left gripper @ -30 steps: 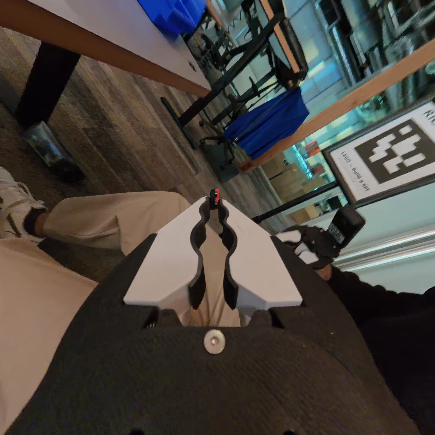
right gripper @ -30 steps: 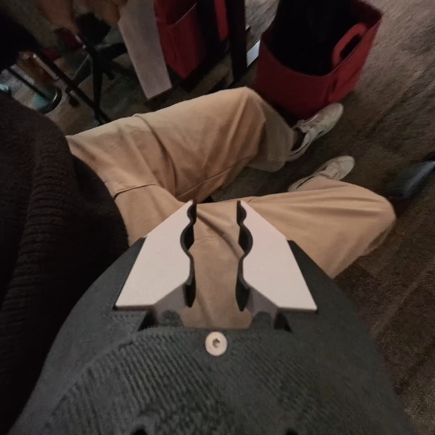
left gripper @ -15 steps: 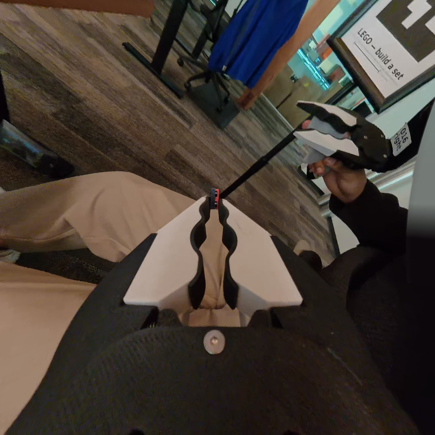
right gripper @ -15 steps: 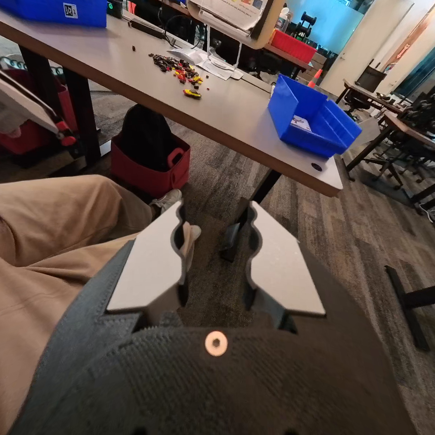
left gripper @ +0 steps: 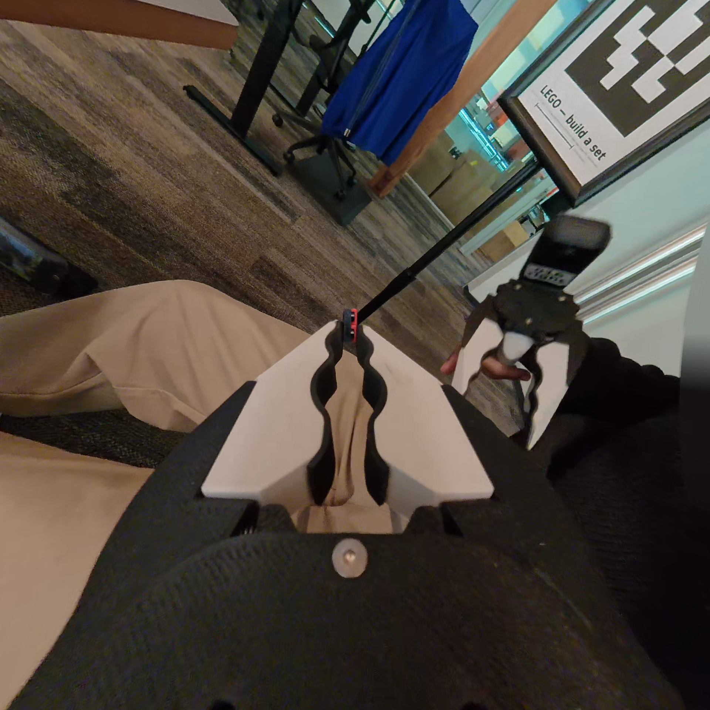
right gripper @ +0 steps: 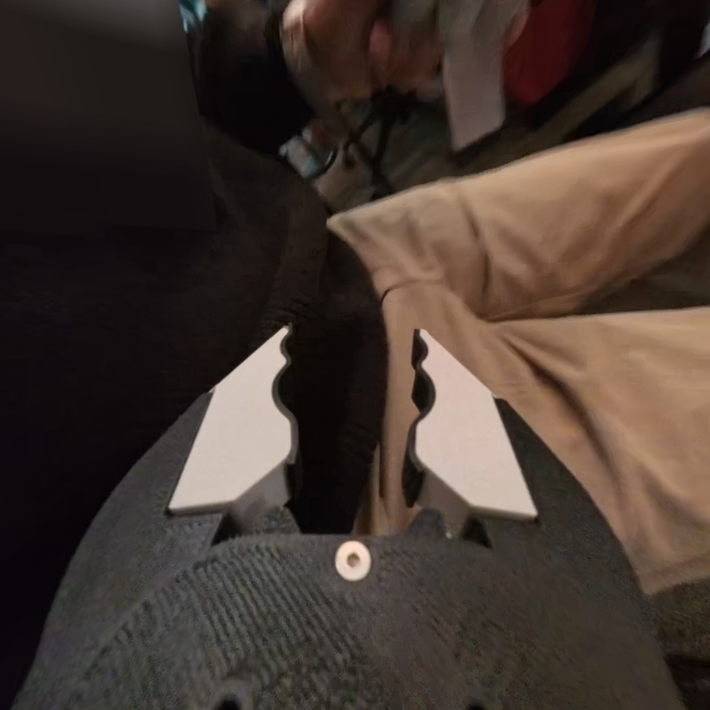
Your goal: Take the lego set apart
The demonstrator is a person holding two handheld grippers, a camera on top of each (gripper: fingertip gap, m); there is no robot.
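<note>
1. pinching a small red-and-black lego piece (left gripper: 350, 325) at its very tips, the left gripper (left gripper: 349, 335) has its jaws drawn narrow; piece sits at 12 o'clock from the gripper body in left wrist view.
2. below the gripper: tan trousers (left gripper: 153, 345) of a seated person, grey carpet (left gripper: 134, 173) beyond.
3. right gripper (left gripper: 503, 388) shows at 3 o'clock in left wrist view, tips pointing down, held by a hand (left gripper: 495, 369) w/ a dark sleeve; slightly blurred.
4. right wrist view: right gripper (right gripper: 351, 338) jaws spread wide, nothing btwn them; it looks down at a dark sweater (right gripper: 153, 307) at 9 o'clock and tan trousers (right gripper: 538, 307) at 3 o'clock. view is blurred.
5. bkgd, left wrist view: blue cloth (left gripper: 395, 77) on a chair at 12 o'clock, framed black-and-white sign (left gripper: 622, 88) at 2 o'clock, thin black pole (left gripper: 442, 249) running from near the lego piece toward 1 o'clock.
</note>
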